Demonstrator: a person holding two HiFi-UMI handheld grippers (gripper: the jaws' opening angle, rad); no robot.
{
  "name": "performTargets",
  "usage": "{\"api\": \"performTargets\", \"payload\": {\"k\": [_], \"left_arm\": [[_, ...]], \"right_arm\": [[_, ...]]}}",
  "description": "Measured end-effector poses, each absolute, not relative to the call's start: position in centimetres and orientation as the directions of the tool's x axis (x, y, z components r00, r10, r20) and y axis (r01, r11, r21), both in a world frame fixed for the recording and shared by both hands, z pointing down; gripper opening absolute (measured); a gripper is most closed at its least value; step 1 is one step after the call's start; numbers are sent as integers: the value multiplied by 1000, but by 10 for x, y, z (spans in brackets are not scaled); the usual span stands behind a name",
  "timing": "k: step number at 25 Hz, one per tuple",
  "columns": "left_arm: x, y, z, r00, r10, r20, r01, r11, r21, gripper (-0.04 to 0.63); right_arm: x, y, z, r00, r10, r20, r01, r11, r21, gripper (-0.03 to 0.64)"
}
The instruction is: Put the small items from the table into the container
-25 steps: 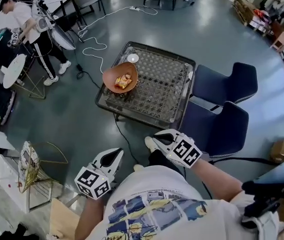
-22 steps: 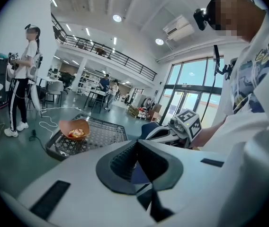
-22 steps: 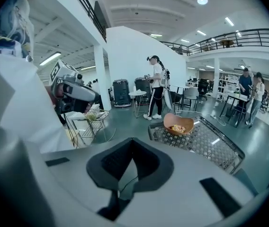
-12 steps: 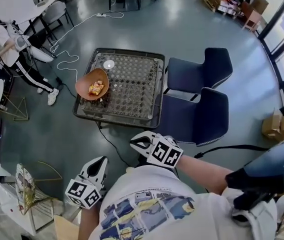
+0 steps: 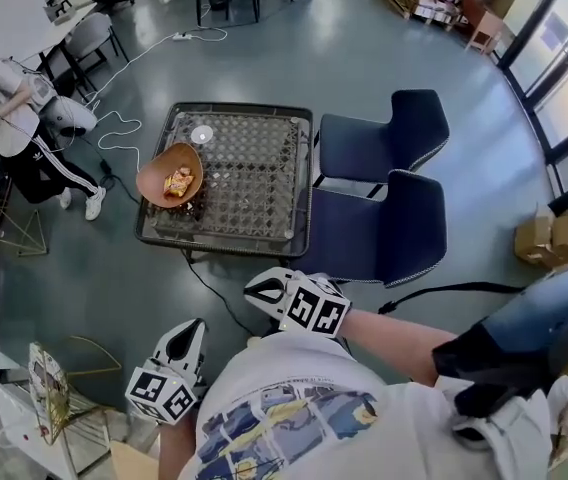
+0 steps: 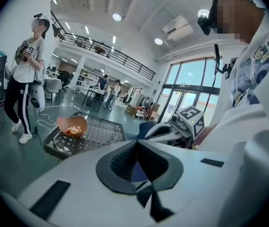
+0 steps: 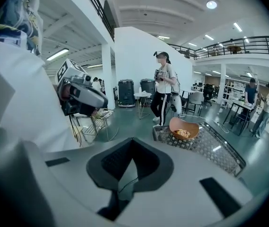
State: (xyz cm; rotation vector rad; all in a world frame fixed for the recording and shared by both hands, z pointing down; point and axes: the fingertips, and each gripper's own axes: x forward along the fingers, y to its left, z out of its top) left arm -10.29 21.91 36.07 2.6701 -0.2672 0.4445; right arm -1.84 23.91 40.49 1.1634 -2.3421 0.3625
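Note:
An orange bowl [image 5: 167,174] holding snack packets [image 5: 177,182] sits at the left edge of a low black mesh table [image 5: 254,183]. A small white disc [image 5: 202,134] lies at the table's far side. Both grippers are held close to my body, well short of the table. My left gripper [image 5: 189,330] is shut and empty, as is my right gripper [image 5: 256,290]. The left gripper view shows the shut left gripper [image 6: 137,143], the bowl [image 6: 73,126] and the table [image 6: 103,131] far ahead. The right gripper view shows the shut right gripper [image 7: 132,142] and the bowl [image 7: 184,128] ahead to the right.
Two dark blue chairs [image 5: 379,138] [image 5: 374,230] stand against the table's right side. A black cable [image 5: 214,298] runs over the floor toward me. A person [image 5: 9,118] stands at the far left, and a gold wire stand [image 5: 54,378] is near my left.
The head view has swung, so the table now sits further left and further off. My right gripper has drifted left in the view. Both grippers stay shut and empty.

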Motion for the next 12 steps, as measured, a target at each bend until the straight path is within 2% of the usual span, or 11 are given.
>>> {"api": "performTargets", "payload": {"k": [12], "left_arm": [[-128, 194, 366, 926, -168, 339, -303, -866, 398, 9]], "right_arm": [[-43, 210, 409, -546, -625, 558, -762, 647, -21, 8]]}}
